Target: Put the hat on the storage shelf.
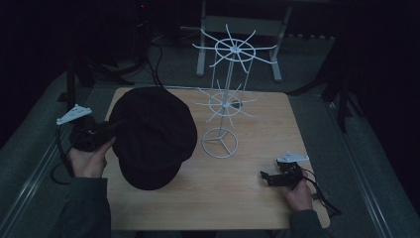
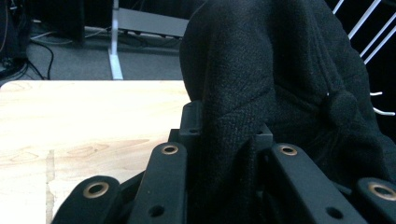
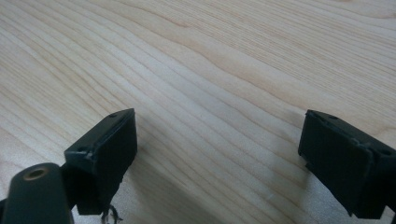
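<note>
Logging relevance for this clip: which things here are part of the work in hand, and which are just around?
In the job:
black cap, pinched at its edge by the left gripper
white wire rack, beside the cap, probably where it goes

Just around:
right gripper, open, low over bare table
cables on the floor behind

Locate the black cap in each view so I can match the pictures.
High view: the black cap lies left of centre on the wooden table, its edge in the left gripper.
Left gripper view: centre and right, pinched between the jaws.
Right gripper view: not in it.
Shared landmark: the wooden table.
</note>
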The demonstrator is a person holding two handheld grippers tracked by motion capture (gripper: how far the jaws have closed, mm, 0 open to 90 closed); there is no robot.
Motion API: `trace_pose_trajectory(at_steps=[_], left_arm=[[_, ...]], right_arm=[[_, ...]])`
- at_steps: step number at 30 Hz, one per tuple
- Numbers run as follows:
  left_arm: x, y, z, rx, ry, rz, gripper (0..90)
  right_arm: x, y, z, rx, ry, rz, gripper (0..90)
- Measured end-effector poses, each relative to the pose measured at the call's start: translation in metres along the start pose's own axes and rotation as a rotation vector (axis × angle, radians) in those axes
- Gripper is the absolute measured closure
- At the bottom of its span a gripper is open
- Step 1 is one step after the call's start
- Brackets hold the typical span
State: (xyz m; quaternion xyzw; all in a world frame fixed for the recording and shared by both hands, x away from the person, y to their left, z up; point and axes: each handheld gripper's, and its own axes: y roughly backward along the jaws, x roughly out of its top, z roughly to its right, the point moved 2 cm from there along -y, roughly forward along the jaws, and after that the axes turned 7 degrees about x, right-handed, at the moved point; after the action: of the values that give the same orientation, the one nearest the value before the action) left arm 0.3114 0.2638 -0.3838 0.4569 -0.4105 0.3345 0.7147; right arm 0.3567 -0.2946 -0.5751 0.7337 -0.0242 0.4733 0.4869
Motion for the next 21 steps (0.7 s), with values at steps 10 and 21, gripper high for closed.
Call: trace_pose_trajectory(at_steps=[10, 21], left_arm=[[0.008, 0.003, 0.003, -0.025, 0.001, 0.018, 76.4], [0.017, 0.006, 0.007, -0.05, -0.007, 0.033, 76.3]], right_arm=[[0.0, 0.0, 0.0, 0.0, 0.0, 0.0, 11.4], [0.0, 0.0, 0.0, 0.0, 0.001, 0.0, 11.4]])
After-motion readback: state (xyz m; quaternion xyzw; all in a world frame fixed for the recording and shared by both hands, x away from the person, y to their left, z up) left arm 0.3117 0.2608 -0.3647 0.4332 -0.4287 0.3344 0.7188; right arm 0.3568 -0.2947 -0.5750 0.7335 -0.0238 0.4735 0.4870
